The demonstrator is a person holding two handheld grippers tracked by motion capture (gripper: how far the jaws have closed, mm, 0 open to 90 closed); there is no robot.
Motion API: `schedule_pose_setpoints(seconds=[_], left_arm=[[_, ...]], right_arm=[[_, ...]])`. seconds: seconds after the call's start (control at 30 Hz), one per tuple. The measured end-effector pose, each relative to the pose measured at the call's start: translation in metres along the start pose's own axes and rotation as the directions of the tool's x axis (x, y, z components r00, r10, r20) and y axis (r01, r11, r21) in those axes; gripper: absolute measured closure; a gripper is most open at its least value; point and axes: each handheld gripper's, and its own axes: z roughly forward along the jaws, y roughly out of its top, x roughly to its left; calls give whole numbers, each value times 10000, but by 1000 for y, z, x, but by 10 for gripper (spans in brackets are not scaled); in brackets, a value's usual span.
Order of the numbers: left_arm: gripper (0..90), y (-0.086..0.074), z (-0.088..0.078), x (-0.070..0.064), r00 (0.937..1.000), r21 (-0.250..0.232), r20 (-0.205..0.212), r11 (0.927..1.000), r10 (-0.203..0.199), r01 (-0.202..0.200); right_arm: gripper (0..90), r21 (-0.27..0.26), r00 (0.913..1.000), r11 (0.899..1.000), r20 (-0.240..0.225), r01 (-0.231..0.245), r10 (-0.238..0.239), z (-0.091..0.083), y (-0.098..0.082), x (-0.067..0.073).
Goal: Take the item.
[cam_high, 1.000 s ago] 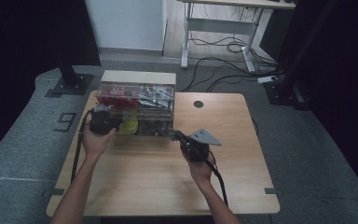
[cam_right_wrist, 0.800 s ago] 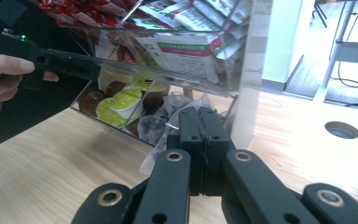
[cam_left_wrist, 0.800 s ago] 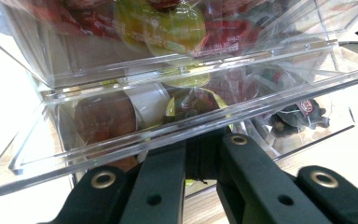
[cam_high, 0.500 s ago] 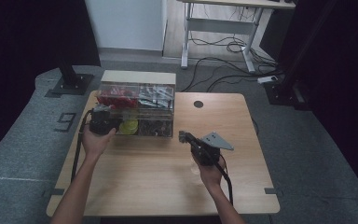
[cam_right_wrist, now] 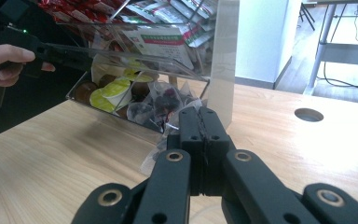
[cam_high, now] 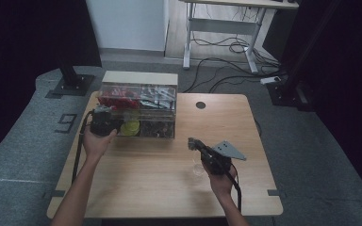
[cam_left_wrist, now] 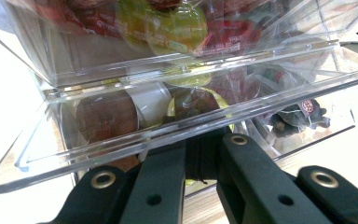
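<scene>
One clear organizer box far left on table, left gripper clenched on its flap, right gripper clenched on one clear packet — two grippers, both closed.

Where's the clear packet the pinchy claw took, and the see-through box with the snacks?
clear packet (cam_right_wrist: pixel 154 158), right gripper view, its crinkled edge left of the jaws.
see-through box (cam_high: pixel 159 92), high view, its upper right compartment.
</scene>
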Motion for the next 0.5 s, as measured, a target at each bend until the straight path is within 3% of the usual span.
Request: schedule_pose_setpoints(seconds=[0.5], left_arm=[[896, 0, 0, 0, 10000, -6, -51, 10000, -7, 7]], right_arm=[[889, 121, 9995, 9999, 303, -101, 98, -19, -15, -12]])
